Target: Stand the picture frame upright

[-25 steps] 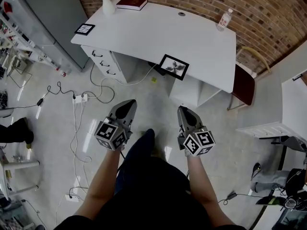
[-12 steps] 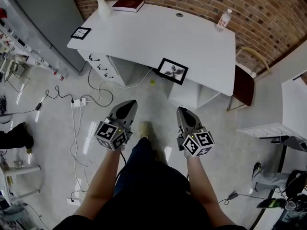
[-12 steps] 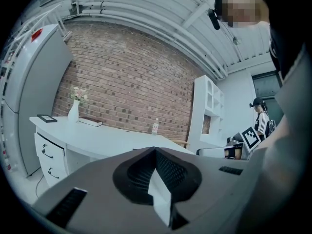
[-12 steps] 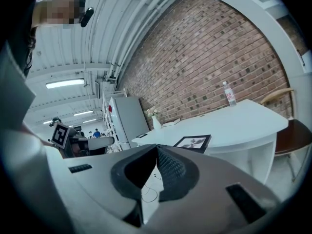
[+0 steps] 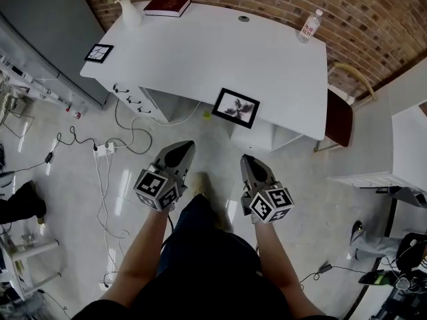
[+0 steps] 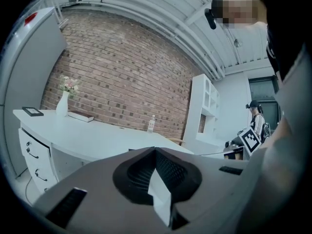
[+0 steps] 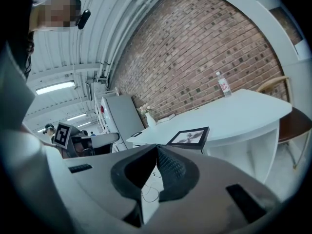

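With jaws fully closed and nothing between them, the left claw [image 5: 180,148] and right claw [image 5: 247,161] sit side by side above the floor [image 5: 80,199], pointing toward the white surface [image 5: 200,52]. The picture frame [image 5: 235,107] lies face up at the surface's near edge, ahead of both claws, touching neither, closer to the right one. Farther back stand a vase [image 5: 128,12], a red book [image 5: 167,6] and a water bottle [image 5: 309,25]. A brick wall [image 5: 373,19] runs behind the surface; cables [image 5: 107,149] lie on the floor.

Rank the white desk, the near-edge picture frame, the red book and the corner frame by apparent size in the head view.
1. white desk
2. picture frame, only slightly ahead of the
3. red book; the frame lies nearer the camera, so unsure
4. corner frame
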Demonstrator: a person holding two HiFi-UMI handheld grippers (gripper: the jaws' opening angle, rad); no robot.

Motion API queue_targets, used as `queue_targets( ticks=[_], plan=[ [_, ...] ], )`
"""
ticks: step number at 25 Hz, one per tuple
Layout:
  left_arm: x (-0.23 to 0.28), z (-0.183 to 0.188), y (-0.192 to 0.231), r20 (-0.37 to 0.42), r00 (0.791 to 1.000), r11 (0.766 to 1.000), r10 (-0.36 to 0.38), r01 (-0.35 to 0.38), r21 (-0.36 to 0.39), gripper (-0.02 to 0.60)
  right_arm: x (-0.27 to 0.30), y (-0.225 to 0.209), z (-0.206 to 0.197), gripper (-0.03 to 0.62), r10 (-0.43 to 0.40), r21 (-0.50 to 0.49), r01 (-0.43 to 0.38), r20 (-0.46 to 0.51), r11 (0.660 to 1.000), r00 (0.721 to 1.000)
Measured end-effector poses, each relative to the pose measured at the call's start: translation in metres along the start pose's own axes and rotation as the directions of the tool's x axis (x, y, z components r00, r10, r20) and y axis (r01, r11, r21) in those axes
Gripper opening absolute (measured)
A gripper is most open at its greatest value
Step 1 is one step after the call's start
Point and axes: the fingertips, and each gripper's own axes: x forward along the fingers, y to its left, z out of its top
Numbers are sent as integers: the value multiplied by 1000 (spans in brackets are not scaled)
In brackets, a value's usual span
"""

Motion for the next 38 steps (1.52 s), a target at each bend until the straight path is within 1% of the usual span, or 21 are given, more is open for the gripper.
queue_targets(
  ticks=[5,8,9,15,17,19,23,26,29,30,32,33,36,38],
  plan=[
    [29,-5,17,-16,1000,999,-27,26,-20,6,26,-10,-9,5,-13,64,15,-29,998,999],
    [46,-11,25,-35,998,998,-48,47,-30,6,42,-16,-14,14,-15,142,19,-33,990,999],
    [51,-14,28,-42,997,998,-56,55,-34,6,47,-18,-15,24,-19,177,23,-27,984,999],
    [85,-21,40,-65,992,993,-106,102,-57,6,80,-37,-18,25,-57,363,50,8,930,998],
    [96,-24,45,-72,990,992,-118,114,-62,6,90,-43,-20,53,-64,423,50,20,905,998],
    [105,-26,49,-81,988,990,-132,127,-67,6,98,-50,-21,55,-81,477,56,31,877,996],
    [120,-25,59,-92,984,987,-154,148,-64,6,117,-63,-22,95,-121,589,63,59,805,991],
    [131,-26,70,-101,981,985,-164,158,-68,6,133,-69,-22,122,-129,634,43,89,772,988],
    [139,-27,81,-109,980,984,-169,161,-74,6,146,-76,-28,133,-168,699,58,90,713,982],
    [142,-27,84,-112,979,984,-171,163,-75,6,150,-78,-30,147,-181,715,65,88,696,979],
    [145,-28,89,-121,977,983,-176,168,-73,6,157,-83,-32,147,-203,741,69,92,667,975],
    [147,-29,90,-126,976,983,-178,171,-67,6,160,-85,-32,147,-211,754,64,100,654,972],
    [151,-32,95,-144,972,983,-183,177,-54,6,168,-90,-29,177,-239,792,34,143,609,960],
    [153,-35,99,-152,971,982,-186,179,-55,6,172,-93,-27,207,-252,809,14,166,587,953]
  ],
)
